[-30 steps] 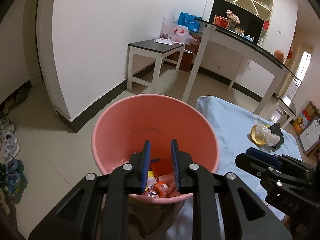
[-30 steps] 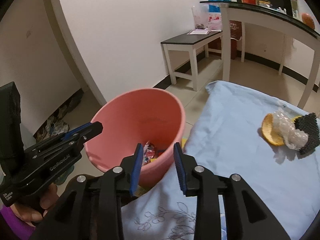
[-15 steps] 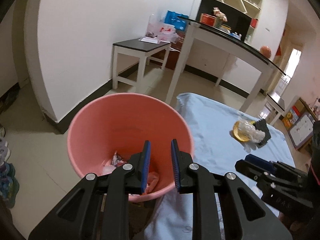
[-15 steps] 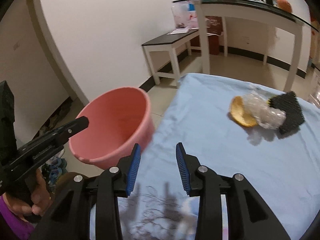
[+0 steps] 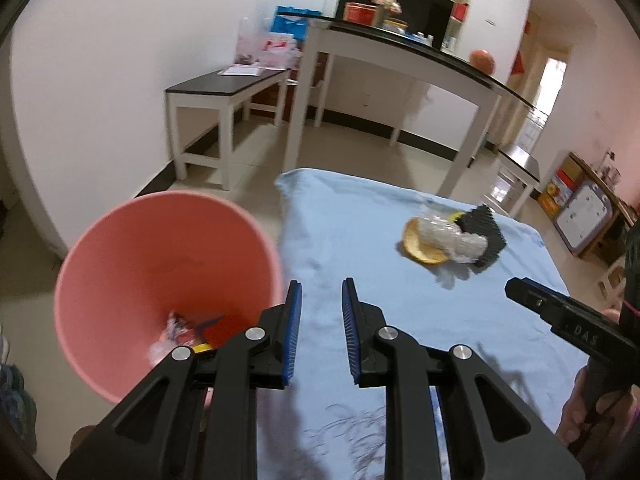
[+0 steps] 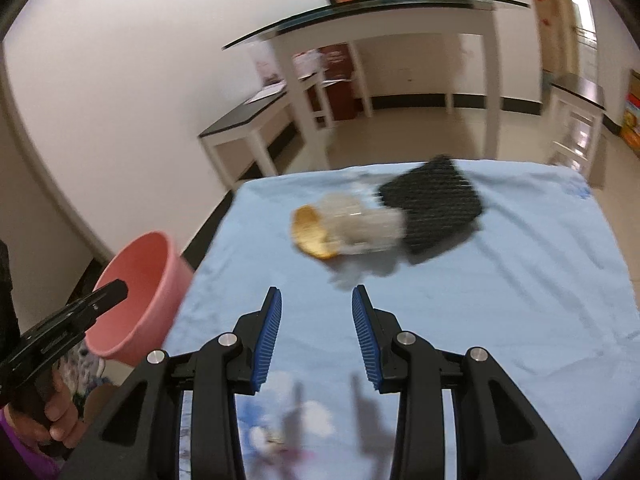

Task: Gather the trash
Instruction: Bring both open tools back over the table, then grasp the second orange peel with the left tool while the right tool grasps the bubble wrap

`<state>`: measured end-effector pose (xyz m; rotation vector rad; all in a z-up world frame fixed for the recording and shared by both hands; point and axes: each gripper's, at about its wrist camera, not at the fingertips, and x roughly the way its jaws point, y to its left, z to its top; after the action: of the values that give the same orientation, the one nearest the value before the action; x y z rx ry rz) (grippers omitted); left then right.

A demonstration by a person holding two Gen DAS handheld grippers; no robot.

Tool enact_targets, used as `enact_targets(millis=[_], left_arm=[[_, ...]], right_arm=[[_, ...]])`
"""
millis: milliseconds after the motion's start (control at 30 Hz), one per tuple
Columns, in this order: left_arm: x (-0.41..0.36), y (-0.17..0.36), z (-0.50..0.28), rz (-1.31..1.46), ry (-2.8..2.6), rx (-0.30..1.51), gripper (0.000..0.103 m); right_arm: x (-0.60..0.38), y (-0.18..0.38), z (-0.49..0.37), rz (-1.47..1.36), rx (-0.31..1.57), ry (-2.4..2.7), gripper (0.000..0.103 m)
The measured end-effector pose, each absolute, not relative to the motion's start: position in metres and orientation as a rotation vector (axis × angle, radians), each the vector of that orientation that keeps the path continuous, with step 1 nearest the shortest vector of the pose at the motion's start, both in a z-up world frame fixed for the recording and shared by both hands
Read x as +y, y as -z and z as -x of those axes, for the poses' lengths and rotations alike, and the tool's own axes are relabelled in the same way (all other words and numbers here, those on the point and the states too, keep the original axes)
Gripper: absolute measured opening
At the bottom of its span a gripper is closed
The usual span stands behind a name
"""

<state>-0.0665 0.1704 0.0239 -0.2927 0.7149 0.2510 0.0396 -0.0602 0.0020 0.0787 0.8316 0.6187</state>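
Note:
A pink bucket [image 5: 120, 248] with several wrappers [image 5: 180, 332] at its bottom stands on the floor left of the blue-clothed table [image 5: 360, 240]; it also shows in the right wrist view [image 6: 136, 272]. On the cloth lie an orange peel [image 6: 308, 232], a crumpled clear plastic piece [image 6: 360, 224] and a black mesh pad [image 6: 436, 208], touching each other. They also show in the left wrist view, peel [image 5: 420, 240]. My left gripper [image 5: 318, 312] is open and empty over the table's left edge. My right gripper [image 6: 316, 320] is open and empty, short of the trash pile.
A white bench with a dark top [image 5: 224, 92] and a long white console table [image 5: 400, 52] stand by the far wall. Shoes lie on the floor at the left [image 5: 12, 396]. A toy board [image 5: 584, 216] stands at the far right.
Both grippers have swung right, away from the bucket and over the table. The trash pile now sits ahead of the right gripper. Both stay open and empty.

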Motion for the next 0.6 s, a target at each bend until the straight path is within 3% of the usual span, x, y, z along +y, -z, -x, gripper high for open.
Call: enact_targets(millis=[600], left_arm=[[0.119,-0.007,-0.036,0.226,-0.076,0.780,0.021]], right_arm=[[-0.118,0.013,-0.081,-0.169,0.851,-0.523,0.036]])
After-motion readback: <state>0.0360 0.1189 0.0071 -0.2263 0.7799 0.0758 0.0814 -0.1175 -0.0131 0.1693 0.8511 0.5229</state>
